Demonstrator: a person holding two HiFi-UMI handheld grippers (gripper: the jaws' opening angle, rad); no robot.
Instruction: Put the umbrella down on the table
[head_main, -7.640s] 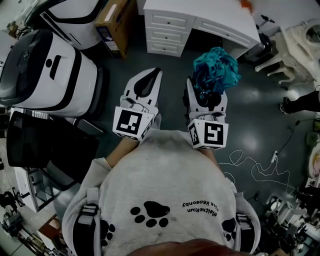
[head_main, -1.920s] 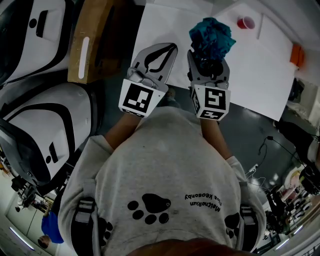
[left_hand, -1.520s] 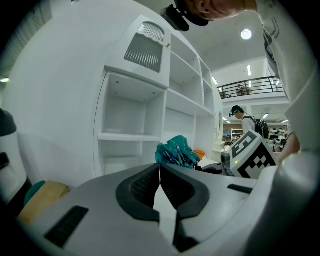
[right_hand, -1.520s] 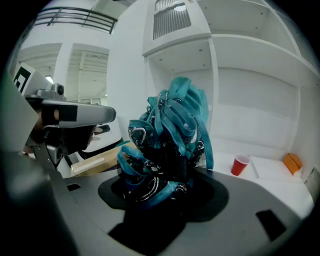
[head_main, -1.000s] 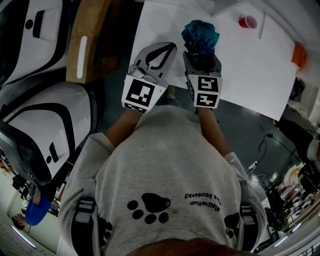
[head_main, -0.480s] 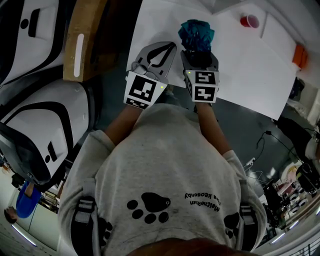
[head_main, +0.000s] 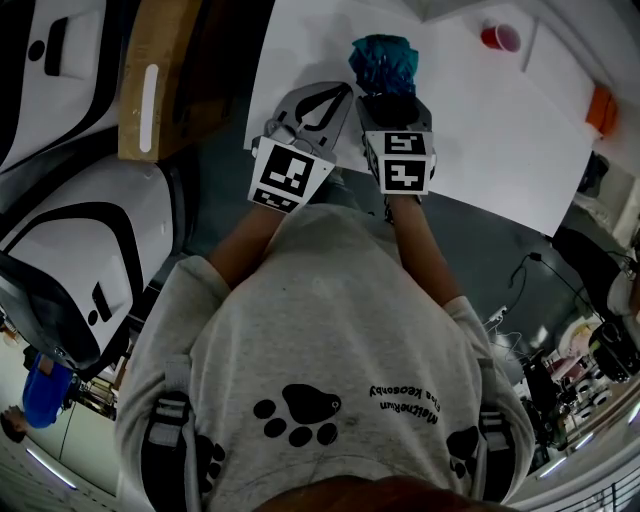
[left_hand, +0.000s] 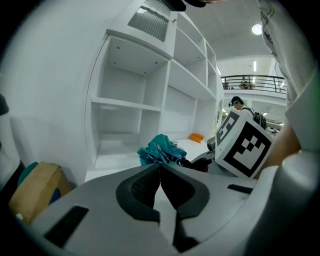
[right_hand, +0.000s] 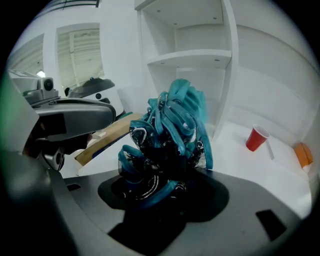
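The umbrella (right_hand: 170, 142), a bunched bundle of teal and black fabric, sits pinched in my right gripper (head_main: 392, 100). In the right gripper view the jaws close on its dark lower part and the teal folds stand up past the tips. From the head view it hangs over the near-left part of the white table (head_main: 480, 140); I cannot tell whether it touches the top.

My left gripper (head_main: 315, 100) is just beside it, at 9 o'clock of the right one, also over the table's near edge. Its jaws are pressed together tip to tip with nothing between them.

At 2 o'clock from the umbrella, well apart, a red cup (head_main: 500, 37) stands upright on the table. Its mouth faces up, but I cannot tell what it holds. At 3 o'clock, by the table's far right edge, lies a small orange thing (head_main: 603, 108).

At 9 o'clock, off the table, a cardboard box (head_main: 160, 80) shows its flat brown side; its inside is hidden. Below it at 8 o'clock sit big white-and-black machine housings (head_main: 80, 250). The left gripper view shows white shelving (left_hand: 125, 105) behind the table.
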